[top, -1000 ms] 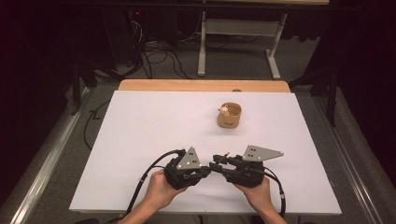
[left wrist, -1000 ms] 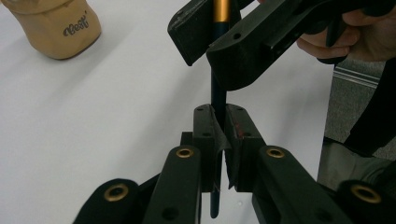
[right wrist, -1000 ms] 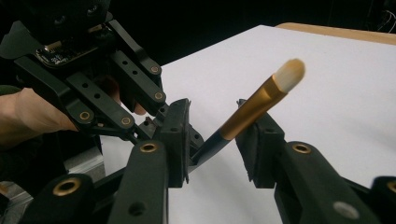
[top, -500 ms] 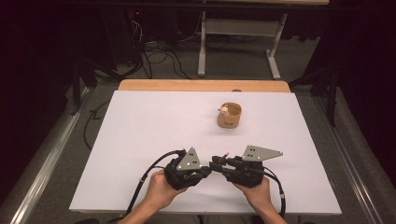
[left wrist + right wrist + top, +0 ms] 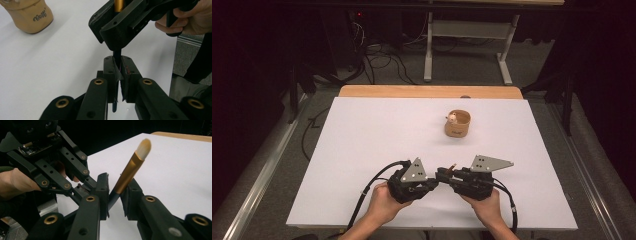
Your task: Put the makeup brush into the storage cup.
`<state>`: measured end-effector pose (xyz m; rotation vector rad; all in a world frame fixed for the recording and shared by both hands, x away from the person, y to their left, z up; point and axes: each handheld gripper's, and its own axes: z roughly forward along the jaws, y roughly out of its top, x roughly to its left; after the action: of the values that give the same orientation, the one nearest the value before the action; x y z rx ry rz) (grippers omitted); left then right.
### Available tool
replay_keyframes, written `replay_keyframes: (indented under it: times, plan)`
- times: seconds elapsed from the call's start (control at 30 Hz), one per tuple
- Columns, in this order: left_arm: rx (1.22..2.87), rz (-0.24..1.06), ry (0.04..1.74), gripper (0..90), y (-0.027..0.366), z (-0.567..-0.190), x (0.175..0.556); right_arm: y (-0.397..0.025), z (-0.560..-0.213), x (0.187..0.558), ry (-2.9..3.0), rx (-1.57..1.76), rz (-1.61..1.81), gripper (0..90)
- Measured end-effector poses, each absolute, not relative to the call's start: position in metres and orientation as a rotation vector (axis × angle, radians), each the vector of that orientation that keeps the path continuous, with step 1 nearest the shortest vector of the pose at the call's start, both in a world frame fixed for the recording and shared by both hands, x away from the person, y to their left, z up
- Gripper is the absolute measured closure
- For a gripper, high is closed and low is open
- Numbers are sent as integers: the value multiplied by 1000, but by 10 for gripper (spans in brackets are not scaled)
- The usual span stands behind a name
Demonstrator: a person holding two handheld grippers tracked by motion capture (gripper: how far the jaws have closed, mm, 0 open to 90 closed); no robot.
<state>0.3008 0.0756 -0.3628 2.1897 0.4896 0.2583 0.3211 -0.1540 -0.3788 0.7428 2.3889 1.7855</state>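
Near the table's (image 5: 362, 150) front edge, left gripper (image 5: 432, 184) and right gripper (image 5: 443, 175) tip to tip, a hand behind each. Between them a small brush (image 5: 130, 172): dark handle, gold ferrule, pale tuft (image 5: 144, 145).

In the left gripper view, left gripper (image 5: 117, 75) clamped on the handle's dark lower end (image 5: 116, 56), jaws drawn close with only the thin handle between them. Directly above, right gripper (image 5: 117, 37) on the same brush higher up, gold ferrule (image 5: 119, 5) rising out of it.

In the right gripper view, right gripper (image 5: 117, 195) closed on the handle just below the ferrule, both jaws against it. Brush tilted, tuft up and off the table. Left gripper body (image 5: 50, 162) just beyond, at left.

Farther back, well apart from both grippers, a tan cup (image 5: 457, 124) on the white tabletop, something pale at its rim. On the cup's side (image 5: 30, 17), script writing reading roughly "Best"; last letters unclear. Beyond the white sheet, a wooden edge (image 5: 427, 91).
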Motion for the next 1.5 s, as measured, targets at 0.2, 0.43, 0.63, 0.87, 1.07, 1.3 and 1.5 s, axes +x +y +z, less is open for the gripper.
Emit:
replay_keyframes:
  times: [0.2,0.43,0.63,0.87,1.07,1.3,1.5]
  plan:
    - [2184,258,493,834,75,-363,300,-154,-379,321,2391,736,1795,808]
    - [2186,258,491,834,75,-363,300,-154,-379,321,2397,740,1807,822]
    - [2185,257,491,834,75,-363,300,-154,-379,321,2398,733,1814,831]
    - [2191,260,480,833,75,-363,301,-153,-378,321,2400,734,1826,844]
    - [2180,248,478,831,75,-363,301,-154,-378,321,2401,729,1833,850]
    - [2175,236,480,741,76,-363,301,-155,-377,320,2393,722,1829,852]
    - [2142,220,526,595,78,-362,303,-157,-376,321,2384,729,1819,852]
